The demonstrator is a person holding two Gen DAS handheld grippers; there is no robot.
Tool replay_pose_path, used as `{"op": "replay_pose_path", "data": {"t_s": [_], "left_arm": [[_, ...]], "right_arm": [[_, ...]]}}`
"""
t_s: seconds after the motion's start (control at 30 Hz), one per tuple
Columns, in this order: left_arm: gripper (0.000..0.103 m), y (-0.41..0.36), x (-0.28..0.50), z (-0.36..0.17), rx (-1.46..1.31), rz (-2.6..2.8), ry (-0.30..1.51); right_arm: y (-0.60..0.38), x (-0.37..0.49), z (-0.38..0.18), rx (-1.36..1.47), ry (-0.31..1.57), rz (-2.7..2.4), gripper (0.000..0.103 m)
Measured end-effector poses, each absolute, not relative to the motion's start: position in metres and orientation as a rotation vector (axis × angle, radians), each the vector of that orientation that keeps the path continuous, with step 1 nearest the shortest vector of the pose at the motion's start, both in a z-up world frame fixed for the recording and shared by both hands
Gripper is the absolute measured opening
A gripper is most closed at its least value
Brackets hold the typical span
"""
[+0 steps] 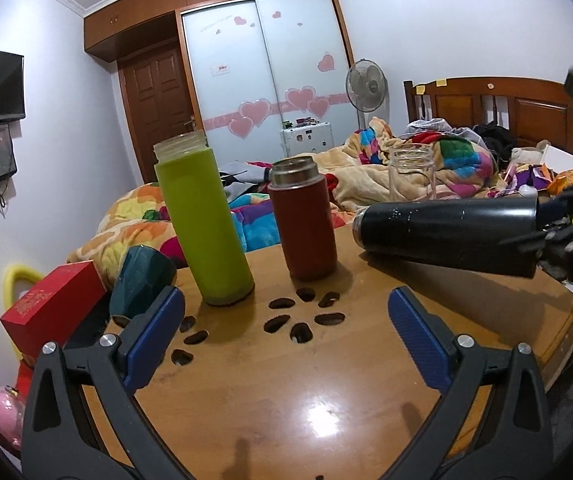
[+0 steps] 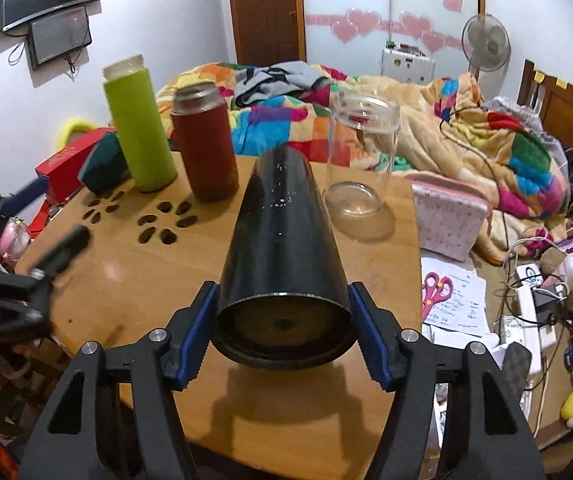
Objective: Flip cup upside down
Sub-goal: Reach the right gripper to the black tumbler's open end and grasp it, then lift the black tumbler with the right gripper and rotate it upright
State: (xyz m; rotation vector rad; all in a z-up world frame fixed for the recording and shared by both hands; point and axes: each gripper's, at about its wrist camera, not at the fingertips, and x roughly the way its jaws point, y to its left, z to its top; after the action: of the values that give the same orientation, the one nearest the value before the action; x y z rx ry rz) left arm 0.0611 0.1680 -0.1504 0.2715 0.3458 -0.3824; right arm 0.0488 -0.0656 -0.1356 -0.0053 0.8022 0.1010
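My right gripper (image 2: 282, 332) pinches the black cup (image 2: 282, 248) near its base, held sideways above the worktop (image 2: 134, 264) (mouth pointing away). My left gripper (image 1: 286, 320) hangs spread, beside the green bottle (image 1: 202, 224).

No writing could be read with any certainty. The red box (image 1: 52, 308) at the left edge of the tabletop carried gold print too blurred to make out. The papers (image 2: 456, 304) on the floor to the right showed printed lines too small to read. A pale sticker (image 1: 221, 68) on the far wardrobe door bore marks that stayed illegible.
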Motion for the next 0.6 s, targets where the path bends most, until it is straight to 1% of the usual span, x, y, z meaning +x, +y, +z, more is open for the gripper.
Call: {"op": "replay_pose_path", "data": {"t_s": [0.33,0.6], "left_arm": [[0.103,0.160,0.051,-0.159,0.298,-0.463,0.353],[0.102,0.138,0.039,-0.159,0.366,-0.568,0.306]], "right_arm": [[-0.032,0.015,-0.096,-0.100,0.783,0.151,0.061],[-0.003,0.003,-0.075,-0.191,0.775,0.246,0.061]]}}
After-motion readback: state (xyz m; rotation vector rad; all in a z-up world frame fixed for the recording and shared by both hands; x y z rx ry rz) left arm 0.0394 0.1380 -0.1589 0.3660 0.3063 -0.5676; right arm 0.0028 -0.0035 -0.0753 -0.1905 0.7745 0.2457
